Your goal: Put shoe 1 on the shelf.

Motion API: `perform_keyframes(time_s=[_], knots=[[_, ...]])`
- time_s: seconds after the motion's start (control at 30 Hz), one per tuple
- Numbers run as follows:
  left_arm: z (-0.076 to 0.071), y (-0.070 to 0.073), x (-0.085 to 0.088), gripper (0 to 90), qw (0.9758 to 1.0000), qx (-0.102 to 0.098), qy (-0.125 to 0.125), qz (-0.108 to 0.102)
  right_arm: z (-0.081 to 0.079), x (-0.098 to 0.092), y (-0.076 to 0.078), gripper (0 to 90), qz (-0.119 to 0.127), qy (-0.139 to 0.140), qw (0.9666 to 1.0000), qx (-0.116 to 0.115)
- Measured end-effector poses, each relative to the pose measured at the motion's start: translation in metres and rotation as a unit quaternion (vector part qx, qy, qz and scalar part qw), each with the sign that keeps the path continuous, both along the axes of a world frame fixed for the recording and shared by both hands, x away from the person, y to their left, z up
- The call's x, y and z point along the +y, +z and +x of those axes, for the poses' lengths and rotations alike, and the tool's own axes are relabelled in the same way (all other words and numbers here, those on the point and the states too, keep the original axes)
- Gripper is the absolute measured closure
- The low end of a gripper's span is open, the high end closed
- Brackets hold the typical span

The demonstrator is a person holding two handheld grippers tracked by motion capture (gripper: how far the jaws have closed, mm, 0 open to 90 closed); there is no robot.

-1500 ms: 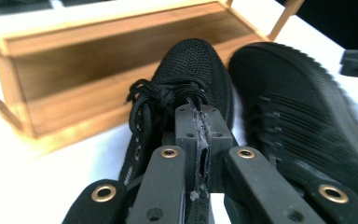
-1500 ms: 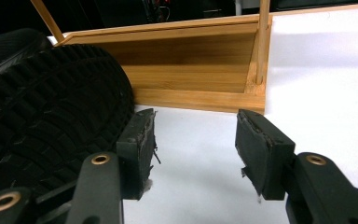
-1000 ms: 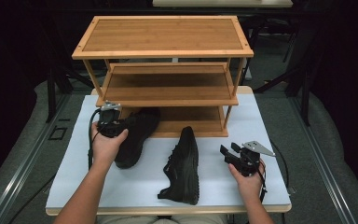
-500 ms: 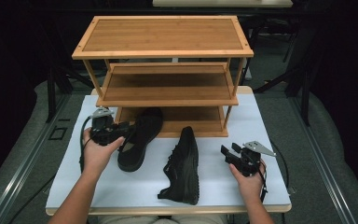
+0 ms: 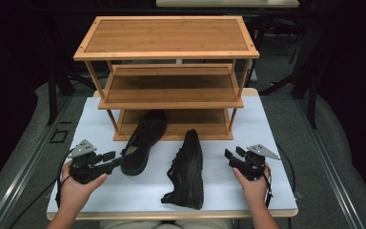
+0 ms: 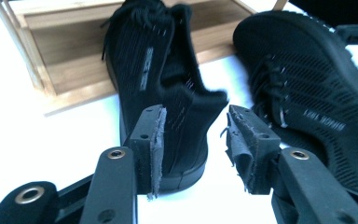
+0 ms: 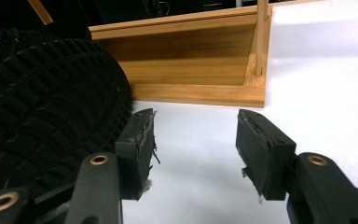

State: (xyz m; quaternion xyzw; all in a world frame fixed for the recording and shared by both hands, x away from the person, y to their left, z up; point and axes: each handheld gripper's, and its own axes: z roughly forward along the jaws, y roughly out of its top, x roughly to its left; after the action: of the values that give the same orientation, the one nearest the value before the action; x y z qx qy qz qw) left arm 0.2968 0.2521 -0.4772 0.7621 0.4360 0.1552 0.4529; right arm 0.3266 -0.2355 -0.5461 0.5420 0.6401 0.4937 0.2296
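Two black sneakers lie on the white table (image 5: 100, 124). The left sneaker (image 5: 143, 138) stands upright, its toe on the wooden rack's bottom shelf (image 5: 205, 119) and its heel (image 6: 186, 116) toward me. My left gripper (image 5: 114, 159) is open just behind that heel; in the left gripper view the open left gripper (image 6: 193, 128) frames the heel without touching it. The right sneaker (image 5: 187, 169) lies on its side, its ribbed sole (image 7: 42, 116) facing my right gripper (image 5: 233, 155). The right gripper (image 7: 193, 135) is open with bare table between its fingers.
The three-tier wooden rack (image 5: 167, 38) stands at the back of the table, its upper two shelves bare. A rack post (image 7: 261, 37) rises ahead of the right gripper. White table surface lies free at the near left and far right.
My left gripper has drawn back from the left sneaker's heel toward the table's near left. The sneaker stays with its toe on the bottom shelf. The right hand has not moved.
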Motion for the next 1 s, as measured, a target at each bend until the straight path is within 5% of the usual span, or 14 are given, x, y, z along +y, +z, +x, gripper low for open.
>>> perform_keyframes(time_s=[0.33, 0.5, 0.67, 0.8, 1.0], knots=[[0.009, -0.031, -0.007, 53.9, 0.9995, 0.030, -0.009, 0.004, 0.002, -0.001, -0.002, 46.5, -0.001, 0.001, 1.0000, 0.006], [0.012, -0.039, -0.014, 53.1, 0.9992, 0.025, 0.001, 0.030, 0.002, -0.001, -0.002, 46.4, 0.000, 0.002, 0.9999, 0.011], [0.013, -0.041, -0.013, 62.3, 0.9995, 0.022, 0.002, 0.025, 0.002, -0.001, -0.003, 46.3, -0.003, 0.004, 0.9999, 0.016], [0.013, -0.040, -0.017, 69.6, 0.9990, 0.010, -0.003, 0.043, 0.003, 0.000, -0.003, 46.3, 0.001, 0.003, 0.9999, 0.013], [0.021, -0.035, -0.021, 73.3, 0.9997, 0.016, 0.007, 0.019, 0.003, 0.000, -0.003, 46.3, 0.004, 0.003, 0.9999, 0.012]])
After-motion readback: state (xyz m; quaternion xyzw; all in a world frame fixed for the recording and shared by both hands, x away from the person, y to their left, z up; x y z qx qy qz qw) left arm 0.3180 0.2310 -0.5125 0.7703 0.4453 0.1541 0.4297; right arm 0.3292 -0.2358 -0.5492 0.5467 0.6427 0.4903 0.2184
